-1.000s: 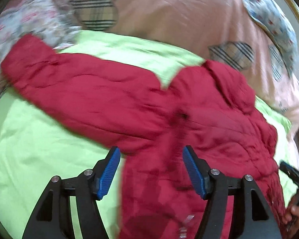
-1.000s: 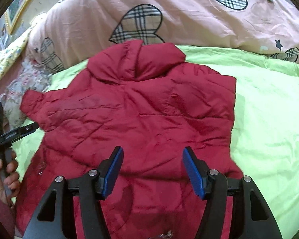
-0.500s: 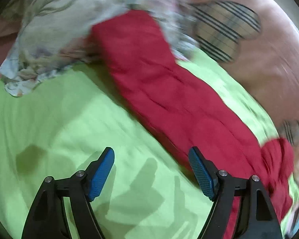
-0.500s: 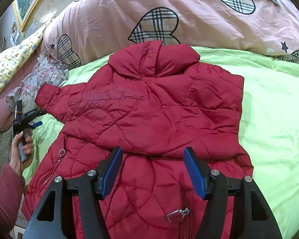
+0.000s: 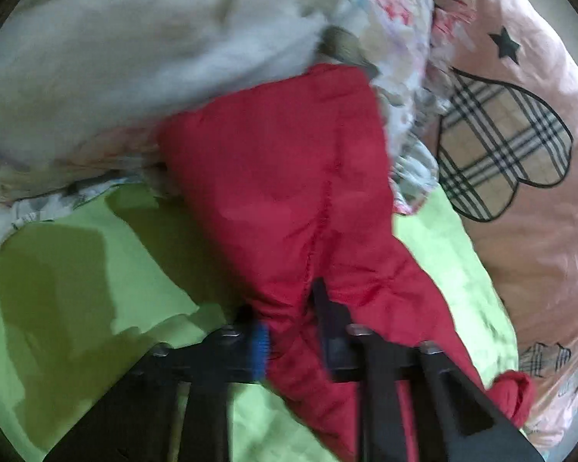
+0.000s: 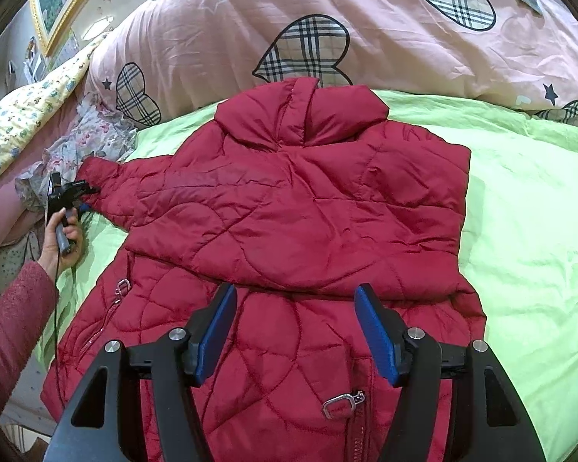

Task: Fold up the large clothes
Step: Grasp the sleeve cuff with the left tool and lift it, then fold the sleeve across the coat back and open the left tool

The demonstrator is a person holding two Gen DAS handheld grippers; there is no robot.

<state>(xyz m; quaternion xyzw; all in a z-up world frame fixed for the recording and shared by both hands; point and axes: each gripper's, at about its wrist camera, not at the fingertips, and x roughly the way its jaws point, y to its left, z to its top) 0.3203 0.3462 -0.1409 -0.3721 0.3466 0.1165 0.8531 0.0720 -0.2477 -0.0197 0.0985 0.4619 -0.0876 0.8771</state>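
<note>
Now the left tool has closed on the jacket's sleeve (open a moment ago), ready to fold inward; the right tool hovers wide open.

The left wrist view sits low and very close over the sleeve at the left side of the bed, looking along its own fingers toward the floral cloth and the pink quilt beyond; the picture is blurred. The right wrist view looks from the near edge, higher up and farther back, facing the far side, and takes in the whole jacket on the green sheet. Both views share the sleeve, the sheet, the floral cloth and the quilt with plaid hearts. The right view also catches the left gripper at the sleeve end, far left.
</note>
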